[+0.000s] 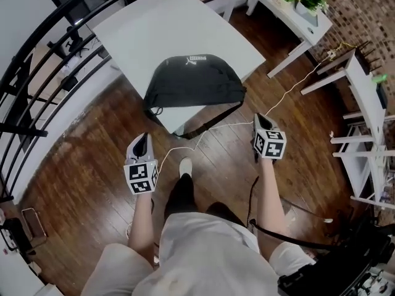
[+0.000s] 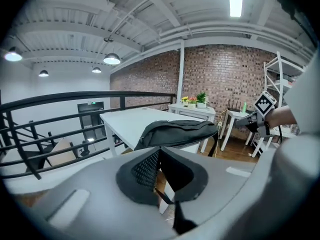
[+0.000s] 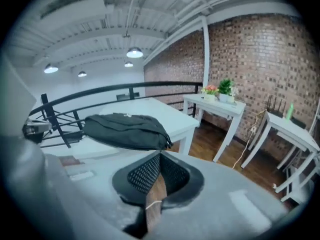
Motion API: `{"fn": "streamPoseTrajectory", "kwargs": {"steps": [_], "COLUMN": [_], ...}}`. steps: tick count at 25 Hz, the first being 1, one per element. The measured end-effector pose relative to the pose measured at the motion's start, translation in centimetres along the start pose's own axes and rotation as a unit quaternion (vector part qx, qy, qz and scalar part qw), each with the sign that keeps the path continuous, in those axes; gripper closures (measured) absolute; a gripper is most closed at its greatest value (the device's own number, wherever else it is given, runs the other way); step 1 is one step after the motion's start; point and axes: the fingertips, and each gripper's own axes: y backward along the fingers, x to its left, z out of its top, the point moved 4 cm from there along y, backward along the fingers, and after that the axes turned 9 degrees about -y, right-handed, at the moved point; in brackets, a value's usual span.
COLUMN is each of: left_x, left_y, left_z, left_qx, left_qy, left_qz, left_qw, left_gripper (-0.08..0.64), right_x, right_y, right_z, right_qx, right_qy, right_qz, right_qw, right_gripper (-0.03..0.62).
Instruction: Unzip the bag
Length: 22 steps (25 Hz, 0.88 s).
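A black bag point(image 1: 194, 82) lies on the near corner of a white table point(image 1: 154, 29), its strap hanging over the edge. Both grippers are held over the wooden floor, short of the table and apart from the bag. My left gripper point(image 1: 143, 140) points toward the bag from the lower left, and its jaws are shut on nothing. My right gripper point(image 1: 260, 121) is to the right of the bag's strap, also shut and empty. The bag point(image 2: 177, 131) fills the middle distance beyond the closed left gripper point(image 2: 159, 156). In the right gripper view the bag point(image 3: 125, 129) lies past the closed right gripper point(image 3: 160, 163).
A black railing point(image 1: 37, 60) curves along the left. A white side table with potted plants point(image 1: 296, 11) and white shelving point(image 1: 370, 116) stand at the right. A white cable point(image 1: 290, 88) runs across the floor. The person's legs and shoe point(image 1: 185, 165) are below.
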Motion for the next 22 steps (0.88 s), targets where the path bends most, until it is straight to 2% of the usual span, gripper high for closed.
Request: {"fn": "streamPoseTrajectory", "kwargs": {"steps": [4,7,9,11,14,18,22], "left_x": [-5.2,-11.7,-17.0,-22.7,-29.3,-33.6,-36.0], "left_y": [6.5,13.3,19.3,25.6,34.0,42.0,47.2], "left_z": [1.7,4.9,6.6,7.4,7.9,8.5,10.4], "left_qx": [-0.060,-0.129,-0.170,-0.198,-0.215,-0.230,-0.292], "left_qy": [-0.021,-0.047,-0.062,-0.072,-0.078,-0.062,-0.061], "left_qz": [0.004,-0.001,-0.006,-0.017,-0.028,-0.031,-0.045], "left_qw": [0.9980,0.9905,0.9834,0.9774,0.9731,0.9706,0.9533], "left_gripper": [0.543,0.543,0.543,0.543,0.543,0.543,0.543], "right_x": [1.7,3.2,3.9,3.8,3.6,5.0,7.1], "right_y": [10.6,20.6,27.8,34.9,44.1,52.9,58.1], "right_z": [-1.0,-2.9,-5.3,-7.7,-10.0,-11.2,-12.3], "right_qx": [-0.110,-0.191,-0.222,-0.240,-0.258,-0.266,-0.273], "right_qy": [-0.017,-0.013,-0.004,-0.004,-0.020,-0.009,0.010], "right_qz": [0.034,0.101,0.137,0.160,0.185,0.205,0.220], "right_qw": [0.993,0.976,0.965,0.958,0.948,0.942,0.936], "right_gripper": [0.601,0.601,0.601,0.600,0.601,0.601,0.601]}}
